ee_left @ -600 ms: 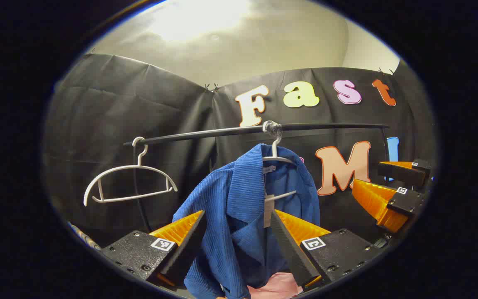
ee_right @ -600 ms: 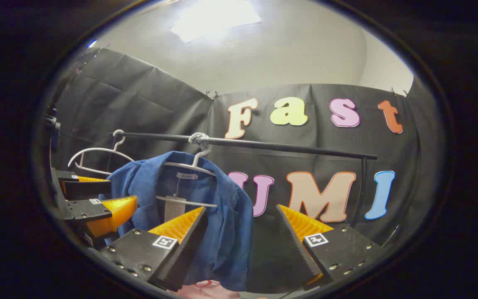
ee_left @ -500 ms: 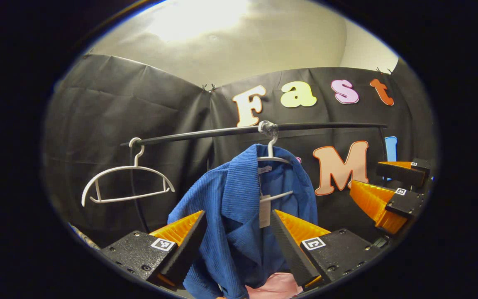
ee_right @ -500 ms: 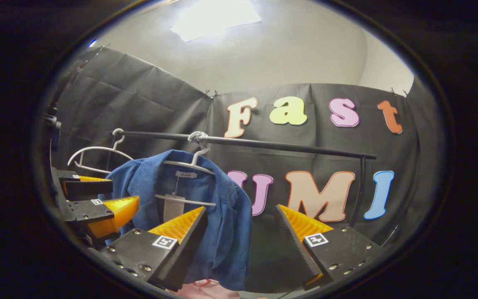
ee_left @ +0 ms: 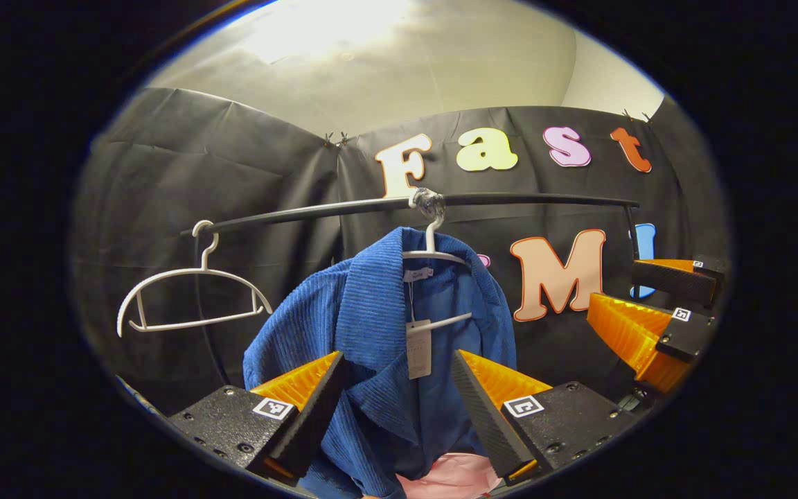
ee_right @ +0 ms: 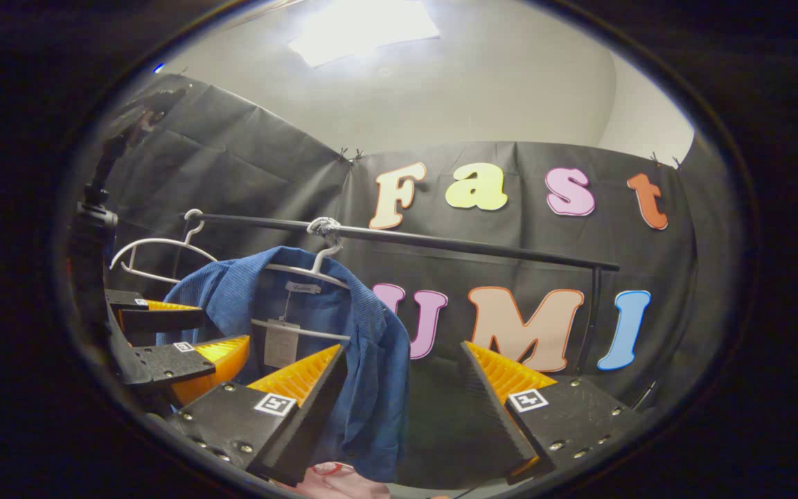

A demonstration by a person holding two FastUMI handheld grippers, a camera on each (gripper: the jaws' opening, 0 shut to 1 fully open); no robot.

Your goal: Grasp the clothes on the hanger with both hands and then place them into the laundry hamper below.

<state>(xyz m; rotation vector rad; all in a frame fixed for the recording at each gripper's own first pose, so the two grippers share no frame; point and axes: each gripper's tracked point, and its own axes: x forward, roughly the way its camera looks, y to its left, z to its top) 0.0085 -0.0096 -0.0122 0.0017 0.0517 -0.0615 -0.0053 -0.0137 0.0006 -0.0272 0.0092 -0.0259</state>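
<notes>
The left gripper (ee_left: 397,405) was held with jaws spread wide, the blue jacket (ee_left: 378,326) hanging on its white hanger (ee_left: 433,253) straight ahead between them, ungripped. The right gripper (ee_right: 402,409) was likewise held agape, the jacket seen beyond its left finger.

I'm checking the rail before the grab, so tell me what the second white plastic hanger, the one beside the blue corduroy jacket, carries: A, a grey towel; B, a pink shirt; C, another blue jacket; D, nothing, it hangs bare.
D: the second white plastic hanger hangs bare on the black rail, beside the blue corduroy jacket on its own hanger.
</notes>
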